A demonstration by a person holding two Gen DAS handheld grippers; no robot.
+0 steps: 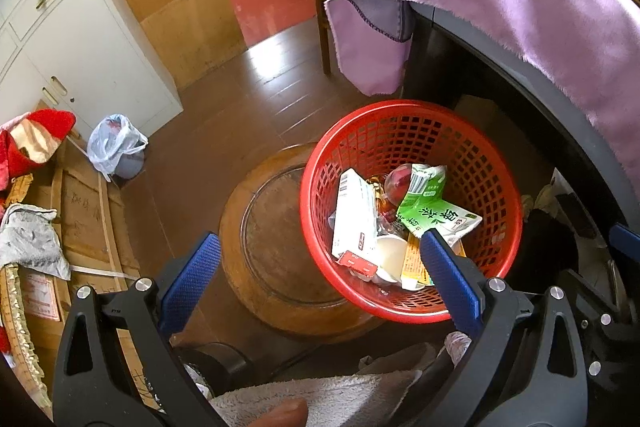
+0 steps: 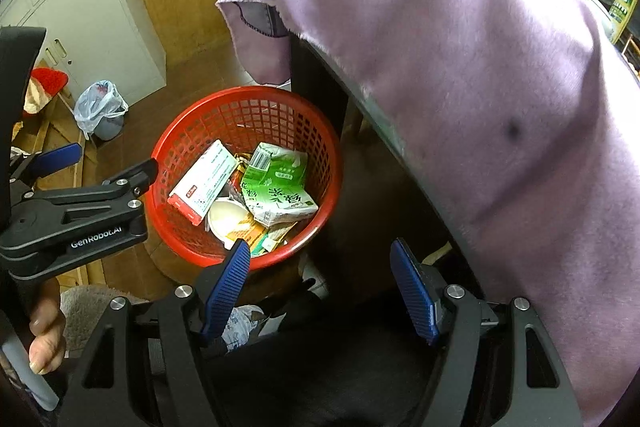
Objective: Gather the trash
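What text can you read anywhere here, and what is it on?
"GenRobot.AI": side of the left claw.
"绿茶": green carton in the red basket.
White box: print too small to read.
Orange packet: unreadable.
Yellow sign: blurred.

Black frames on both the left gripper (image 1: 320, 259) and right gripper (image 2: 320, 257), blue ribbed fingers (image 2: 228, 283), silver screws, white "GenRobot.AI" lettering, bare skin gripping.
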